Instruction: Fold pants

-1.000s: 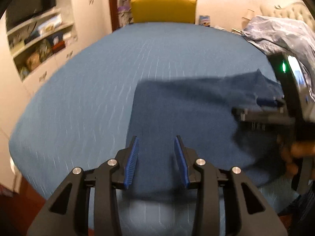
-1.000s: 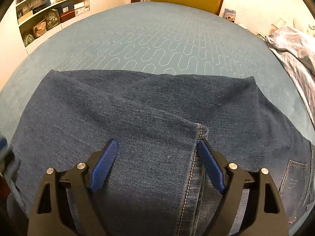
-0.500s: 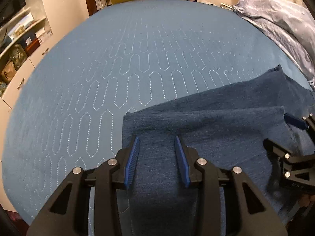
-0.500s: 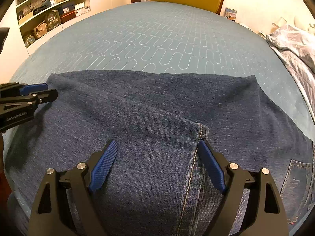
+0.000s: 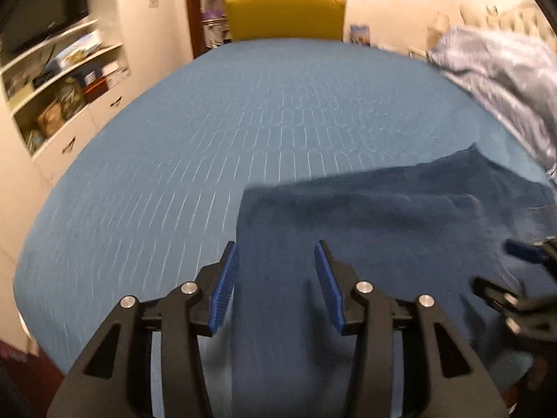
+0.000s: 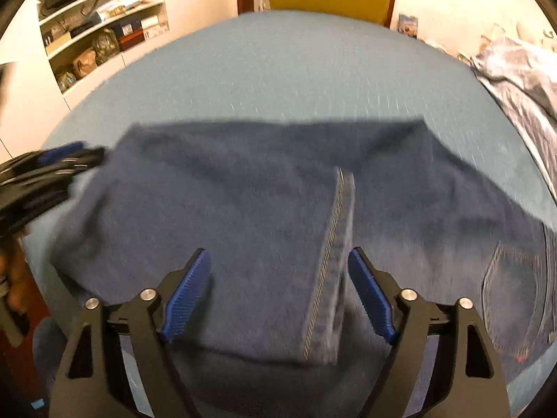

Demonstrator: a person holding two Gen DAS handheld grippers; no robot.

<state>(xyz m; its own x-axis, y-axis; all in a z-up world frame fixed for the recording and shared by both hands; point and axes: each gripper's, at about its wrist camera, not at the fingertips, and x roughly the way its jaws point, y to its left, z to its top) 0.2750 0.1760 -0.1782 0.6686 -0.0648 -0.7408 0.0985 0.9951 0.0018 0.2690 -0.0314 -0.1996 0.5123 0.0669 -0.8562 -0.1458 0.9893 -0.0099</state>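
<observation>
Dark blue jeans (image 6: 264,209) lie folded on a blue quilted bed (image 6: 299,69). In the right wrist view a stitched leg hem (image 6: 334,244) runs down between the jaws, and a back pocket (image 6: 511,299) shows at the right. My right gripper (image 6: 278,264) is open and empty above the folded leg. My left gripper (image 5: 276,261) is open and empty above the jeans' left folded edge (image 5: 348,223); it also shows at the left of the right wrist view (image 6: 52,160). The right gripper shows at the right edge of the left wrist view (image 5: 522,271).
A yellow chair (image 5: 283,10) stands past the bed's far edge. White shelves (image 6: 94,31) with boxes and bags line the left wall. A crumpled pale blue duvet (image 5: 504,80) lies on the bed's right side. The bed's near edge is under both grippers.
Both grippers have lifted and pulled back from the jeans, staying open. The views are motion-blurred. The folded leg hem now lies further from the right gripper.
</observation>
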